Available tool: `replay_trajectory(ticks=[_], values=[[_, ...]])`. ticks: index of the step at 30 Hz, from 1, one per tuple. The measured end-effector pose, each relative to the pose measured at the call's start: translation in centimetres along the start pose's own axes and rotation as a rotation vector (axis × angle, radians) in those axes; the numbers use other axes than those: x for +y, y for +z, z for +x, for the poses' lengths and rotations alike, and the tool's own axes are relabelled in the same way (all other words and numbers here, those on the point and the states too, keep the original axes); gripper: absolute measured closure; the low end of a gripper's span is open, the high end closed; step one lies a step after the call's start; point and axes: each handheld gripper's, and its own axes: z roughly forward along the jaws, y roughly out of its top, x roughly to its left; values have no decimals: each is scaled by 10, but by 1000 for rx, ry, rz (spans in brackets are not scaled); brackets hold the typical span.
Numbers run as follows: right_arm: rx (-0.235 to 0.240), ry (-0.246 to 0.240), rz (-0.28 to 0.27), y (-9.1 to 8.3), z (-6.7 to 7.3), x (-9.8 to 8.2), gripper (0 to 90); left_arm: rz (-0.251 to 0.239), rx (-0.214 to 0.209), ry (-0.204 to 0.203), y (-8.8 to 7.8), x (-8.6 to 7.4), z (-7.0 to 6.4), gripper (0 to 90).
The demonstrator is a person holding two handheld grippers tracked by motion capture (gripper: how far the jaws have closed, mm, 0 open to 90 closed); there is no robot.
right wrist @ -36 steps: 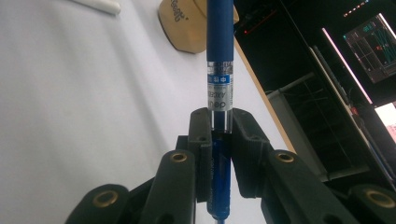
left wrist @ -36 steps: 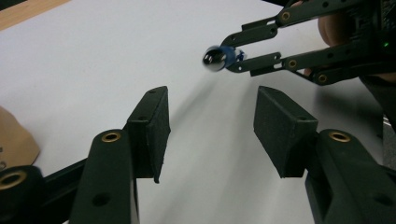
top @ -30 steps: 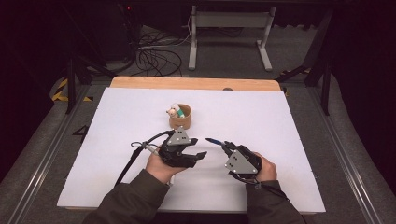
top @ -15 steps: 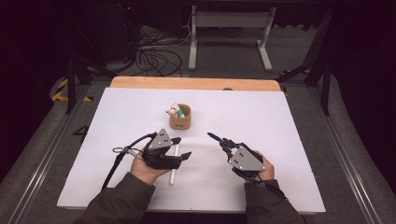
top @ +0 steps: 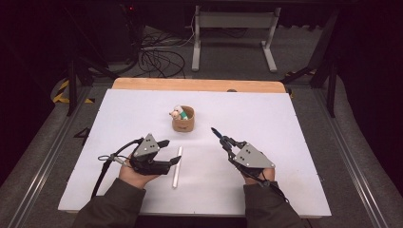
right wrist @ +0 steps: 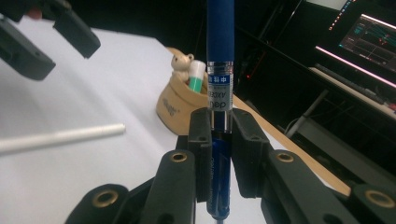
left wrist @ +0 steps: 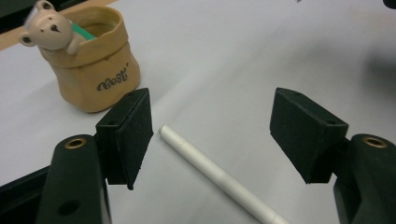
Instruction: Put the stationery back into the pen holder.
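the left gripper [top: 164, 152] has just been spreading its jaws, leaving the slim white pen [top: 177, 166] flat on the white surface [top: 285, 123], while the right gripper [top: 224, 141] pinches a blue pen [right wrist: 219, 84], likely ready for the tan bear-faced pot [top: 183, 119].

The table top [top: 294, 142] is covered in smooth, matt white sheet; its far edge [top: 199, 85] shows bare light wood. The holder [left wrist: 95, 70] looks like soft, matt tan rubber or vinyl. The white pen [left wrist: 210, 170] is matt plastic. The blue pen [right wrist: 219, 60] is glossy plastic, partly clear. The pads [left wrist: 135, 133] look rough and foam-like on matt black plastic.
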Motion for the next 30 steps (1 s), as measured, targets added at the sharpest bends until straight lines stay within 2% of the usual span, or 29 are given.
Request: replay_trajectory(ticks=[4,9,12,15,25,30], values=[[2,47,-24,3,-2,3,796,-10,8,7,-5,-5,3,295],[7,63,-39,7,-1,10,796,-4,23,1,-9,-13,11,290],[20,69,-42,11,0,16,796,-19,35,-4,-13,-15,16,286],[37,76,-44,17,0,21,796,-35,39,-13,-17,-16,19,286],[53,157,-59,41,-7,36,797,-42,54,-31,-24,-21,29,288],[53,168,-62,52,-9,43,797,-41,56,-34,-24,-22,31,289]])
